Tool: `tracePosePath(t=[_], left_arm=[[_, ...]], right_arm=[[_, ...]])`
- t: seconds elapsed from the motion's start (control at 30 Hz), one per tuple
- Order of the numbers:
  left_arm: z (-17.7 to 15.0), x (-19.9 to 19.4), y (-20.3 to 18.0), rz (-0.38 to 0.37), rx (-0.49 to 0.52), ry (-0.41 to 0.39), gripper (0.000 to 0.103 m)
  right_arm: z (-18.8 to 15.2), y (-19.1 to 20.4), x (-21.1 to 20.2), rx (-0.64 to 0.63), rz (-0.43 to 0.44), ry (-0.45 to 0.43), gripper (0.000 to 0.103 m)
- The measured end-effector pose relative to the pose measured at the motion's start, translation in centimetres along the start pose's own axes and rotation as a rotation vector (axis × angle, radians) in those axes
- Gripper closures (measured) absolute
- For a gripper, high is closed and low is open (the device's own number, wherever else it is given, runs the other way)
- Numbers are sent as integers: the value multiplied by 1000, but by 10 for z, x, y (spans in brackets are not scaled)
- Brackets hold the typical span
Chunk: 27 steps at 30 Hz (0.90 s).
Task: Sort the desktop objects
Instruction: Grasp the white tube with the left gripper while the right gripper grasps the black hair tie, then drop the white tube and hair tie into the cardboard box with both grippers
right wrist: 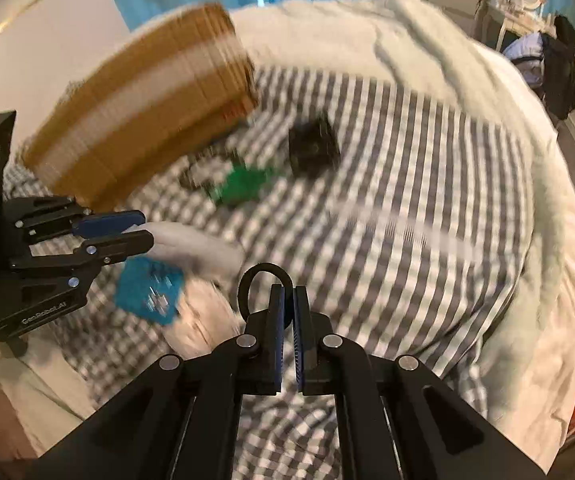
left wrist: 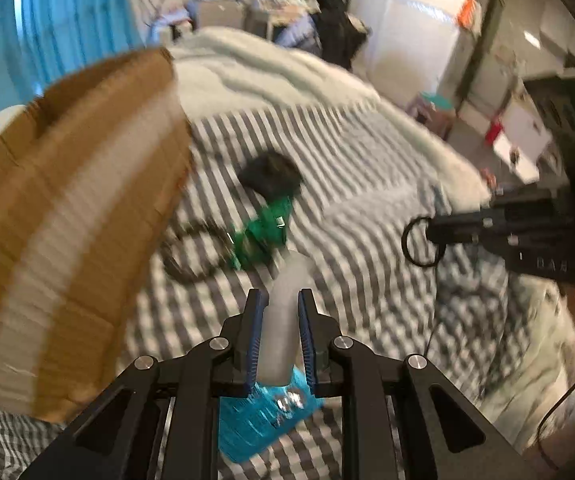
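Observation:
My left gripper is shut on a frosted white tube-like piece joined to a clear blue box-shaped part, held above the striped bedding; it also shows in the right wrist view. My right gripper is shut on a black ring, which also shows in the left wrist view. A green object, a black cube-like object and a dark loop lie on the bed. A cardboard box stands at the left.
The grey-and-white checked sheet covers the bed, with a white duvet bunched at the far side. Blue curtains, furniture and clutter stand beyond the bed. Both views are motion-blurred.

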<state>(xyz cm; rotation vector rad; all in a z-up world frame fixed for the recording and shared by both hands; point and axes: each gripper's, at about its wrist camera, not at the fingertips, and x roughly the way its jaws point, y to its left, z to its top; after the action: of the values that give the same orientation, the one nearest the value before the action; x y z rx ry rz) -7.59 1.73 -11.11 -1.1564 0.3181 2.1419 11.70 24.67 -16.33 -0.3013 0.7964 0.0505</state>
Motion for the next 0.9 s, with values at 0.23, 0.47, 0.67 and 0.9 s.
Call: tracePosePath(t=[0.23,0.47,0.67,0.9], left_arm=[[49,-58,28,18,-73,-170,101],[74,-103,54,8,-118,-291,101],[26,-49,45,11,-100,-94,93],[-52,26,41,53,-69,129,91]], right_arm=[[57,30,-41,-41,28,-141,99],[102,71,-60,-127,37,-211,99],[88,80,-33,-151,27,-142,99],[58,62,9,-129,34,-20,99]])
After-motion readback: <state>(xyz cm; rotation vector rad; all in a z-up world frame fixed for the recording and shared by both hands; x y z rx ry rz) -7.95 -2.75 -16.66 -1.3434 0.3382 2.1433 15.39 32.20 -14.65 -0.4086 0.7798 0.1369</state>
